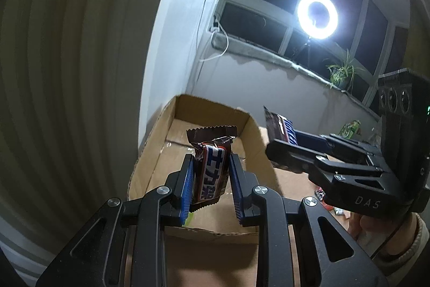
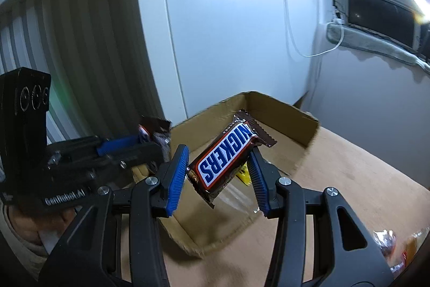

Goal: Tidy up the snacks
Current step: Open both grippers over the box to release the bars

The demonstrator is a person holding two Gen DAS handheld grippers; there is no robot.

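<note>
A dim room with a ring light (image 1: 317, 16) at the dark window, and both hands carrying chocolate bars to a cardboard box (image 1: 150, 149) on the bench (image 2: 357, 179).

From the left wrist view, the left gripper (image 1: 211, 168) has its blue fingers (image 1: 188, 187) closed on a brown bar (image 1: 212, 166) held upright over the open box, likely so it can drop straight in; the right gripper (image 1: 279, 133) reaches in from the side, pinching a second bar (image 1: 275, 123) above the box's right wall. From the right wrist view, that Snickers bar (image 2: 228, 155) sits slanted between the right gripper's fingers (image 2: 177, 176), poised above the box floor, where a yellow wrapper (image 2: 244, 174) already lies. More snacks (image 2: 389, 244) wait loose on the bench, well apart from the box, so I judge the sorting only partly done.
</note>
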